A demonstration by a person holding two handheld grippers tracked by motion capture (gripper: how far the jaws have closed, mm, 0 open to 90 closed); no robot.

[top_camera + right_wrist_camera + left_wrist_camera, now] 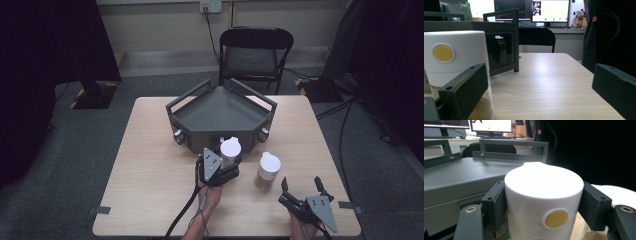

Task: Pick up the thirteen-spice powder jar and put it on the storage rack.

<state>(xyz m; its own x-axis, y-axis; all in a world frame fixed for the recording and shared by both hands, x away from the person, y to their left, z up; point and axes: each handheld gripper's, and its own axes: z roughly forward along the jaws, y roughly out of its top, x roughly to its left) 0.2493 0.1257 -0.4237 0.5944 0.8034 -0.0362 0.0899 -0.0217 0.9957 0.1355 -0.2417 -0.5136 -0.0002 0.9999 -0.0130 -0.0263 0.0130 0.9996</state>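
The left gripper [223, 162] has its fingers [495, 205] clamped round the white-capped jar [544, 202], just before the grey tray [220, 112], probably bound inside. The right gripper [302, 189] waits, fingers spread, near the second jar [268, 170] on the surface [150, 175].

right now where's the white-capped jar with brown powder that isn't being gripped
In the high view, the free white-capped jar of brown powder stands on the wooden table, right of the jar held by the left gripper, just ahead of the open right gripper.
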